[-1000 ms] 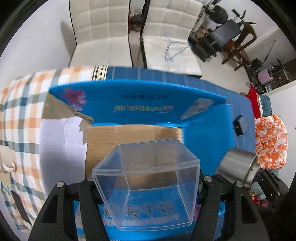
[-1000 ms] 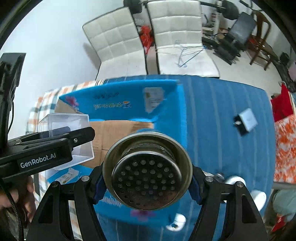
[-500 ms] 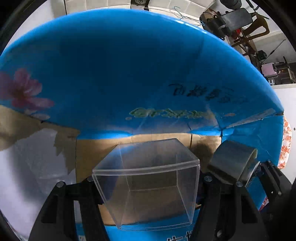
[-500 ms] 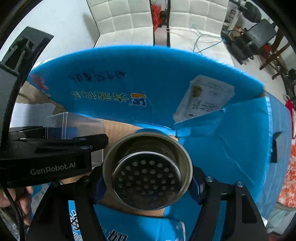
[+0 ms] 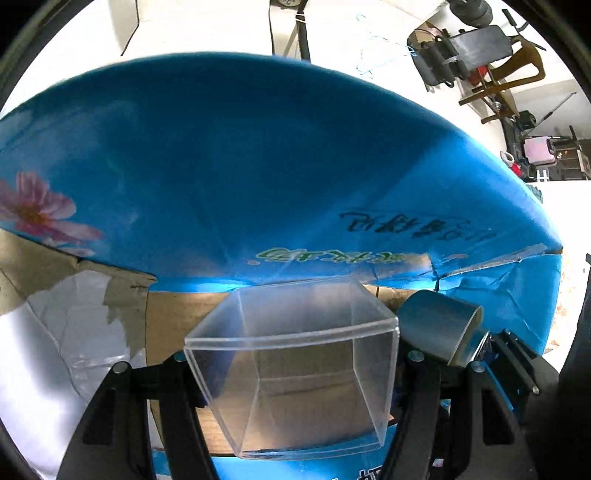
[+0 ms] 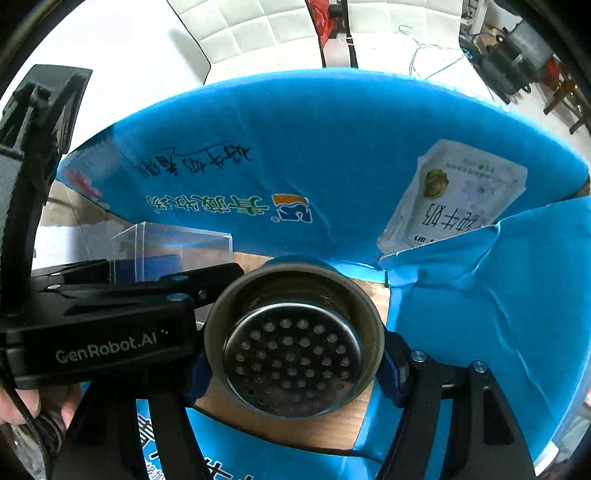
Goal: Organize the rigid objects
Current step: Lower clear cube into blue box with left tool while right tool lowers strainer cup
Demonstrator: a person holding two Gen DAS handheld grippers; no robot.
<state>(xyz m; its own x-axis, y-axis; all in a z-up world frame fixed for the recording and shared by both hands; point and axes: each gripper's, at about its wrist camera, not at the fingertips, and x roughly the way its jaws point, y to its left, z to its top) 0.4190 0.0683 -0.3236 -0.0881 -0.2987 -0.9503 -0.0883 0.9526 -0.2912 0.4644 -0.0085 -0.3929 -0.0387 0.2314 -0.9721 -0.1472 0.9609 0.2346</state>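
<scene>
My left gripper (image 5: 291,373) is shut on a clear plastic box (image 5: 295,369) and holds it inside an open blue cardboard carton (image 5: 258,166), above its brown floor (image 5: 173,314). My right gripper (image 6: 291,354) is shut on a steel perforated strainer cup (image 6: 291,354), held inside the same carton (image 6: 332,166) just right of the left gripper. The strainer cup also shows in the left wrist view (image 5: 439,332). The clear box and the left gripper body (image 6: 103,332) show at the left of the right wrist view.
The carton's blue flaps stand up at the back and on the right (image 6: 498,295). A white label (image 6: 454,195) is stuck on the back flap. White chairs (image 6: 258,26) stand beyond the carton. White wrapping (image 5: 74,314) lies at the carton's left.
Both grippers have moved forward and down into the carton with their objects; the blue back flap now fills both views. Over the last half second they moved only a little.
</scene>
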